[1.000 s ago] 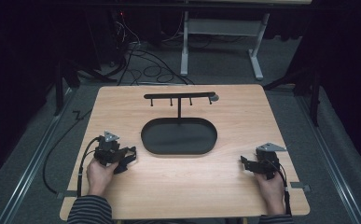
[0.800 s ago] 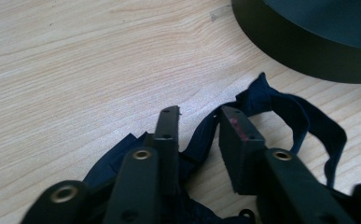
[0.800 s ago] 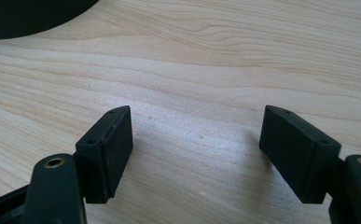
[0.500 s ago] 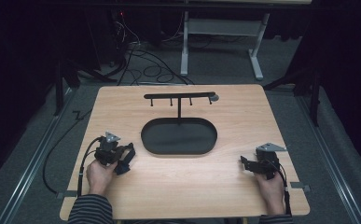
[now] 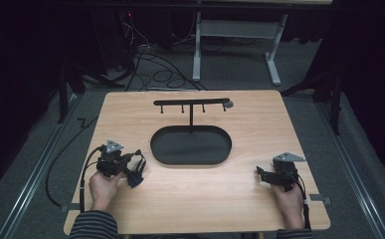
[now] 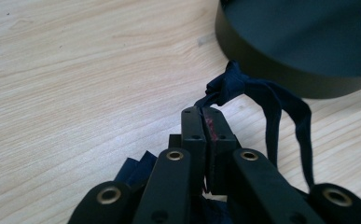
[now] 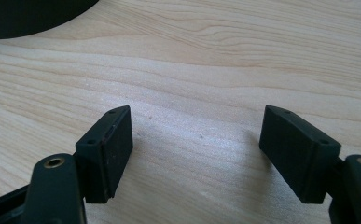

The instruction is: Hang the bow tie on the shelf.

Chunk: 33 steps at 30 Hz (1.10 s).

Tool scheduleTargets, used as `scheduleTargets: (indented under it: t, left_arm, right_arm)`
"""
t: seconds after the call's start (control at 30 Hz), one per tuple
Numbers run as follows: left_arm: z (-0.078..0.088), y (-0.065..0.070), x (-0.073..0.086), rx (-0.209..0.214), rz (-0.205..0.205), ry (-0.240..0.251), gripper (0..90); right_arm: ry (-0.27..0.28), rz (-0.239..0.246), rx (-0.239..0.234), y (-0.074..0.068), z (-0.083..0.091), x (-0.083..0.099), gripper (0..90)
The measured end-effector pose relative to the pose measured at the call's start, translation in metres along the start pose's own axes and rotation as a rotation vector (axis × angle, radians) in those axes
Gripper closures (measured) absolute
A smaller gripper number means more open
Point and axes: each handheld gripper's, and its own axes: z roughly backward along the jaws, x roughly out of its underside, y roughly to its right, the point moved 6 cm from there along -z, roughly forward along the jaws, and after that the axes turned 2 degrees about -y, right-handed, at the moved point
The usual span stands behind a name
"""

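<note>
Your left gripper, lower left of the frame, pinches the dark blue fabric strip just beside the oval tray up-right of it, while your right gripper gapes wide, holding nothing.

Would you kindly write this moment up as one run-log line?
left hand-held gripper: shut on dark blue strap | right hand-held gripper: open, over bare table | black oval tray: empty

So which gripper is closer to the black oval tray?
Left. The left gripper, shut on a dark blue cloth, sits just beside the black oval tray; the open right gripper is farther off.
</note>
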Motion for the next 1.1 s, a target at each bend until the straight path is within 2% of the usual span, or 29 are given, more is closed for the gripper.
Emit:
scheduleTargets:
  t: [0.13,0.27,0.47,0.57,0.93,1.1]
  left_arm:
    - [0.008,0.001,-0.002,0.012,0.011,0.016,88.5]
    - [0.017,0.005,-0.009,0.011,-0.001,0.041,88.5]
    - [0.028,0.013,-0.023,0.019,-0.009,0.065,88.6]
    - [0.036,0.019,-0.035,0.028,-0.019,0.095,88.6]
    - [0.043,0.033,-0.056,0.057,-0.041,0.138,88.6]
    - [0.044,0.036,-0.065,0.051,-0.050,0.140,88.7]
  right_arm:
    - [0.000,0.000,-0.001,0.000,0.000,0.000,26.9]
    - [0.000,0.001,0.000,0.000,0.000,0.000,26.8]
    - [0.000,0.001,0.000,0.000,0.000,0.000,26.9]
    - [0.000,0.001,0.000,0.000,0.000,0.000,26.9]
    - [0.000,0.001,-0.001,0.000,0.000,0.000,26.9]
    - [0.002,0.000,-0.001,0.000,0.000,0.000,26.9]
